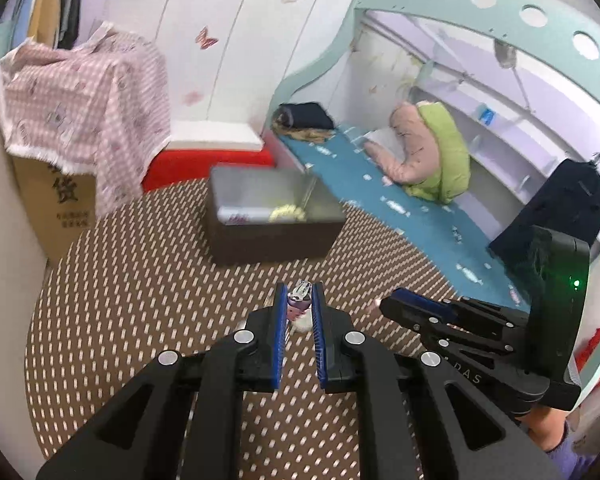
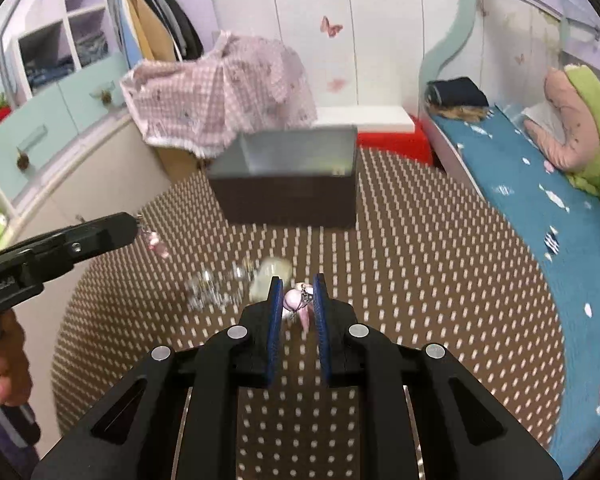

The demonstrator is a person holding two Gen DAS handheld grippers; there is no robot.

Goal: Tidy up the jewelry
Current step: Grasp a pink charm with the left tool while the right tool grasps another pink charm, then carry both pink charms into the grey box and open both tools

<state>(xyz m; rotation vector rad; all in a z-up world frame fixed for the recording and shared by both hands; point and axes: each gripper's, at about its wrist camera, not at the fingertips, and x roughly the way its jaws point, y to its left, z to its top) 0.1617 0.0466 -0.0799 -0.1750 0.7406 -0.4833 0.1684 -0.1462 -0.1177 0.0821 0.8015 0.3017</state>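
The left gripper (image 1: 298,300), low in the centre of its own view, has its blue fingers (image 1: 279,332) pinching a small pink earring (image 1: 296,307) by the metal hook, so the charm hangs free. The right gripper (image 2: 296,296) likewise pinches a matching pink pendant (image 2: 296,302) at centre frame. Both seem held by the tips to carry the pair toward the open dark box (image 2: 288,184) standing on the dotted brown bench (image 2: 420,264) in the upper middle. More jewelry, a blurred silvery chain (image 2: 216,286) and a pale piece (image 2: 270,274), lies on the bench left of the right fingers. Legible writing is scarce: "DAS" on the right gripper's body at right of the left view, and Chinese characters on a cardboard carton (image 1: 60,208) at left, too blurred to read
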